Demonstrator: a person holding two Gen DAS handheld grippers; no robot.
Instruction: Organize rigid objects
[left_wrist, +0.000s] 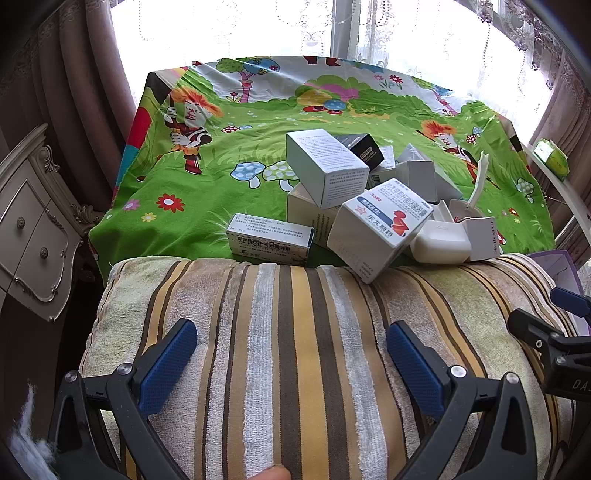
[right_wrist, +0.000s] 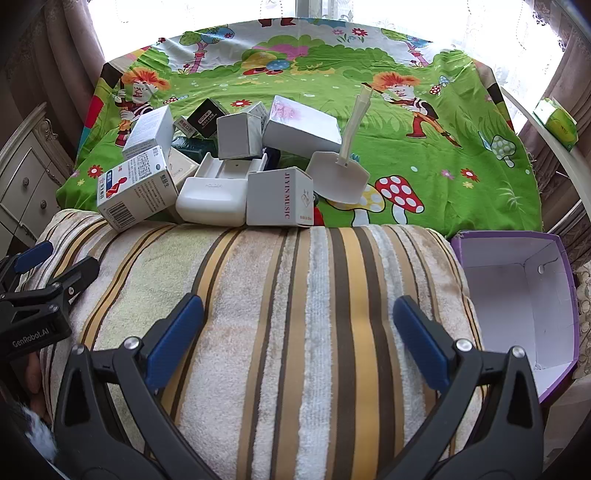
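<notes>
Both grippers hang over the striped towel (left_wrist: 280, 332), angled down at it. Left gripper (left_wrist: 291, 350): fingers spread wide, nothing between the blue pads (left_wrist: 168, 365). Right gripper (right_wrist: 297, 339): fingers likewise spread wide, empty, with only towel between them.

The task's items sit in a jumbled pile of boxes (right_wrist: 221, 158) on the green cartoon-print cloth (left_wrist: 221, 173), just beyond the towel's far edge. In the pile:
- a medicine box with a barcode (right_wrist: 136, 192) tilts onto the towel's edge
- a white rounded case (right_wrist: 210, 201) lies beside it
- a white "JIYIN MUSIC" box (right_wrist: 279, 197) stands upright, touching the case
- a small black box (right_wrist: 207, 116) sits at the back
- a white plastic scoop (right_wrist: 338, 175) lies at the pile's right, handle tilted upward
- a long blue-and-white medicine carton (left_wrist: 269, 240) lies apart on the left side

A purple open box with a white interior (right_wrist: 517, 295) sits at the towel's right end, with nothing seen in it. A cream-coloured cabinet (left_wrist: 33, 221) stands at far left.
</notes>
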